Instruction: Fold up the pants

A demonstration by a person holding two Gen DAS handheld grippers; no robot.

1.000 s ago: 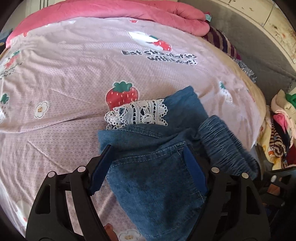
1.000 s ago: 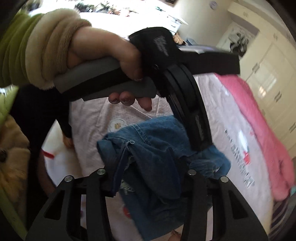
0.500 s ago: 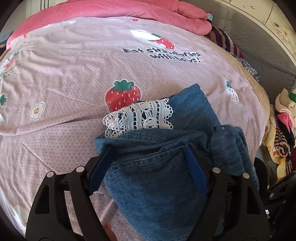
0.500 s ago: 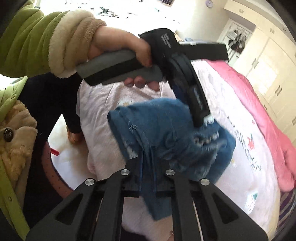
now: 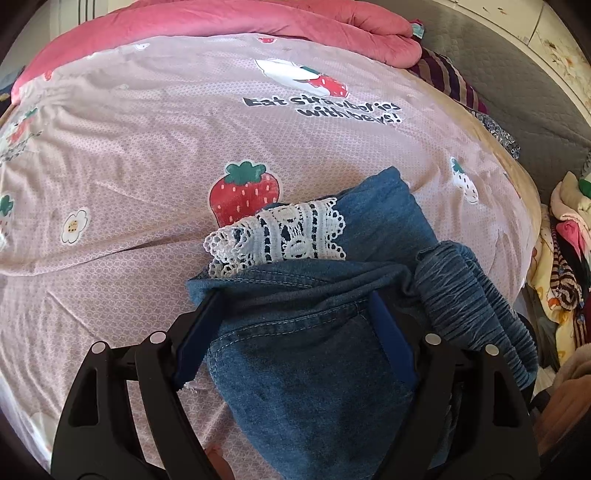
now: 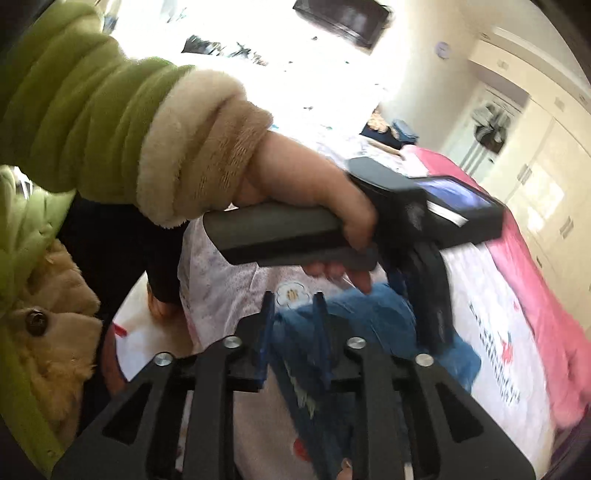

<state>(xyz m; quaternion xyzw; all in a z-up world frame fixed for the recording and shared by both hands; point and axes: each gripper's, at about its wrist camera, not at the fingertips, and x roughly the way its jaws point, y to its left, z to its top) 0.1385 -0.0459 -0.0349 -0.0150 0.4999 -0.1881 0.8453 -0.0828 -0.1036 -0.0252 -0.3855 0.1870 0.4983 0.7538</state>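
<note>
left gripper (image 5: 295, 332) spread wide, straddling pants (image 5: 314, 369); right gripper (image 6: 291, 317) opening, denim between

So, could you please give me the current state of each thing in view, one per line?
Pants: folded into a bundle on the bed, lace hem showing.
Left tool: open, straddling the pants.
Right tool: opening, denim between its fingers.
Sheet: spread, wrinkled.
Pink quilt: bunched at the bed's far edge.

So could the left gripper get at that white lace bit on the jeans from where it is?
Probably yes. The lace trim lies uncovered on the jeans, just ahead of the left gripper, whose fingers straddle the denim fold; nothing lies between.
</note>
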